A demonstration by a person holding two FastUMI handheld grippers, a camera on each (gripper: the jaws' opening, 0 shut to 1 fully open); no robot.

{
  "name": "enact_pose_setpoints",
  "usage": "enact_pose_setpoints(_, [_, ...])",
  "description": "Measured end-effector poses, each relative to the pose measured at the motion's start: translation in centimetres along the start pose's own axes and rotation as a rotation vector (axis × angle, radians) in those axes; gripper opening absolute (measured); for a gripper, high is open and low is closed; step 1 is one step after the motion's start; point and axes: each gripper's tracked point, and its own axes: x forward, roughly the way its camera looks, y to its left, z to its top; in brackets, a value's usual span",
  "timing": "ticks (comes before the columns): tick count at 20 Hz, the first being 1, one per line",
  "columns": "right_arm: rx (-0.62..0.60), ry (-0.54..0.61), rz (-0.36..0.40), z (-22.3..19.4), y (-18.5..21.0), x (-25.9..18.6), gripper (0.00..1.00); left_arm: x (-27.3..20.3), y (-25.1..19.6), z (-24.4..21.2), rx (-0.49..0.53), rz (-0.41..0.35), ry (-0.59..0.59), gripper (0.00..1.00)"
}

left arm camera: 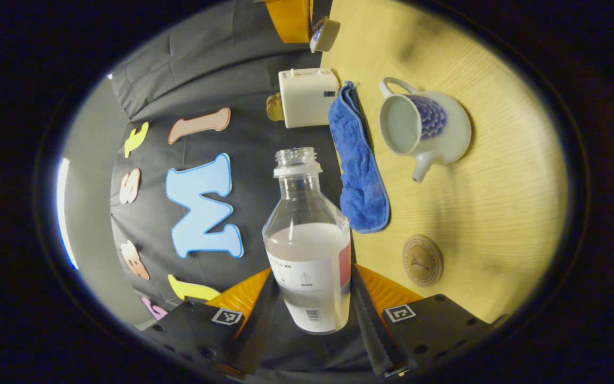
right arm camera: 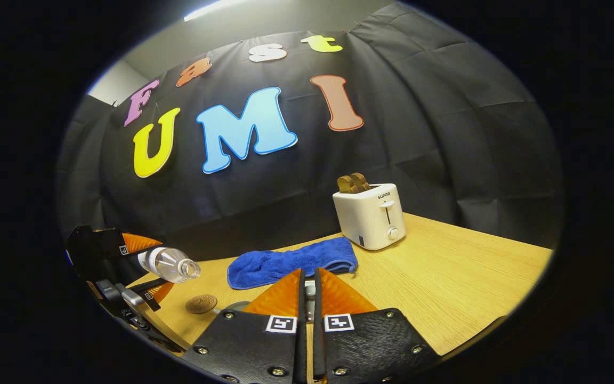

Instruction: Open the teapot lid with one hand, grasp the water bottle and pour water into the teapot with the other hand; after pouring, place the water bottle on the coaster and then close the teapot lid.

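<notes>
Between our left gripper's [left arm camera: 315,314] jaws we are holding the water bottle [left arm camera: 309,250], the fingers closed in on its labelled lower body from both sides; in the right gripper view this same gripper [right arm camera: 126,266] is carrying the bottle tipped on its side, uncapped mouth leading. We judge the bottle thin-walled and springy, about half full, so the weight is shifting as it tilts; a firm hold low on the label, as now, seems sound, but squeezing harder could buckle it and push water out. Our right gripper's [right arm camera: 309,298] jaws are standing almost closed, with a small pale thing showing in the narrow gap between them; it may be the lid's knob, though we cannot tell for sure. Just beyond the left jaws, to the right, the round coaster [left arm camera: 422,261] is lying bare on the wooden table [left arm camera: 499,213], waiting for the bottle. Ahead of the bottle's mouth a blue cloth [left arm camera: 359,165] is lying folded, and beside it the teapot [left arm camera: 424,128] is sitting lidless, its opening towards us. It looks glazed ceramic, so hard, slick and chippable; the lid wants gentle seating. Farthest off, the white toaster [left arm camera: 307,97] is standing against the booth wall.
</notes>
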Motion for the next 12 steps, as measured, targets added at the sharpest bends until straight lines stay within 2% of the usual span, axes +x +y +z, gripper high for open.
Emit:
enact_pose_setpoints(6, [0.003, -0.008, 0.000, 0.3, 0.0, -0.2, 0.05, 0.6, 1.1, 0.4, 0.100, 0.028, -0.008, 0.90])
enact_pose_setpoints(12, [0.013, -0.017, 0.004, 0.6, 0.0, -0.3, 0.05, 0.8, 1.3, 0.3, 0.133, 0.035, -0.006, 0.90])
